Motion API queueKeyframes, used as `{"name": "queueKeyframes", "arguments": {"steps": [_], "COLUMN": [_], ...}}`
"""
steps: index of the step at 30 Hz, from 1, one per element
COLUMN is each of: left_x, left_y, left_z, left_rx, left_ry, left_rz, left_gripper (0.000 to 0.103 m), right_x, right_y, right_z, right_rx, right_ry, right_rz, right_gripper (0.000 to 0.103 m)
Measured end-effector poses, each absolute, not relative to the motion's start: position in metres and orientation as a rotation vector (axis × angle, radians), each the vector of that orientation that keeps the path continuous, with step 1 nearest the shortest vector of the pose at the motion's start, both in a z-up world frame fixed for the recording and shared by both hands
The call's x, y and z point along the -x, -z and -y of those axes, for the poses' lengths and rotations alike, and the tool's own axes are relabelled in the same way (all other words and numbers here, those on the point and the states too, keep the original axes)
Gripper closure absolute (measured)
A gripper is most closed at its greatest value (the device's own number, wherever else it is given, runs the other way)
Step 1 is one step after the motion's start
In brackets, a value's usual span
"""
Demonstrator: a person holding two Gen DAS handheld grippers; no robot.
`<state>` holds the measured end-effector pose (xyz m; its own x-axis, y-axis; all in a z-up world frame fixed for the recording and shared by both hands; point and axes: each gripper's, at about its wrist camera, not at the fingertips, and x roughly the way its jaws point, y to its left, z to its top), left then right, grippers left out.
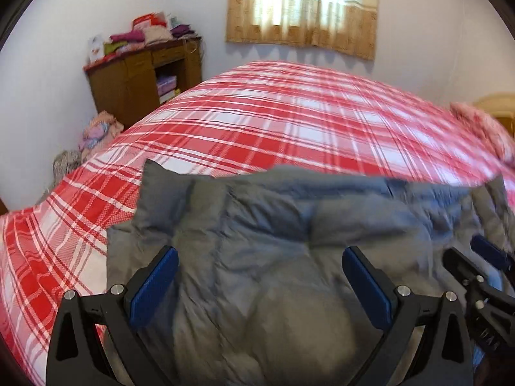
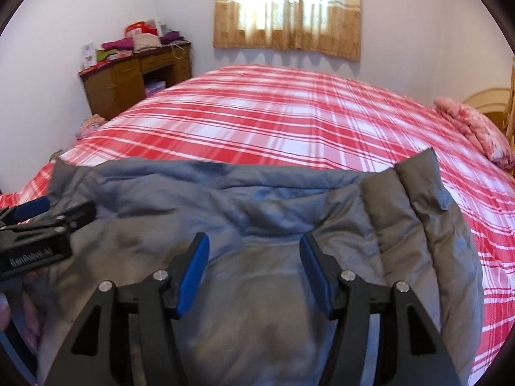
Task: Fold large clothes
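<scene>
A grey padded jacket (image 1: 273,241) lies folded on the near part of the bed, also in the right wrist view (image 2: 257,218). My left gripper (image 1: 259,263) is open above the jacket's left half, holding nothing. My right gripper (image 2: 254,254) is open above the jacket's right half, holding nothing. The right gripper shows at the right edge of the left wrist view (image 1: 476,257). The left gripper shows at the left edge of the right wrist view (image 2: 61,210). The jacket's near edge is hidden under the grippers.
The bed has a red and white plaid cover (image 1: 289,112). A pink folded quilt (image 2: 476,128) lies at the right by the headboard. A wooden desk (image 1: 145,77) piled with clothes stands at the back left. A curtained window (image 2: 289,6) is behind.
</scene>
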<state>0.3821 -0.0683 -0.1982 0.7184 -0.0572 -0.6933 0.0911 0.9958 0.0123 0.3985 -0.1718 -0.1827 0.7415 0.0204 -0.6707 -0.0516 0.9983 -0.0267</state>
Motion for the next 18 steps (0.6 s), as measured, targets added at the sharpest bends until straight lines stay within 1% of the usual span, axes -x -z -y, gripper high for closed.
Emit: {"name": "queueKeyframes", "arguments": {"steps": [3,8,18], "left_x": [-0.382,-0.383,-0.39], "left_y": [0.218,0.223,0.229], "left_z": [0.078,0.074,0.08], "left_rx": [-0.135,-0.095,-0.127], "left_ry": [0.044,0.044,0.018], "left_rz": [-0.775,-0.756,-0.77], "left_gripper": [0.001,0.001,0.001], "right_x": [-0.4,-0.408,-0.414], "right_y": [0.2,0.212,0.222], "right_z": [0.164,0.167,0.162], "right_rx": [0.077,0.069,0.094], "right_ry": [-0.054,-0.049,-0.038], "right_rz": [-0.769,-0.792,-0.836], "right_gripper": [0.041,0.037,0.036]}}
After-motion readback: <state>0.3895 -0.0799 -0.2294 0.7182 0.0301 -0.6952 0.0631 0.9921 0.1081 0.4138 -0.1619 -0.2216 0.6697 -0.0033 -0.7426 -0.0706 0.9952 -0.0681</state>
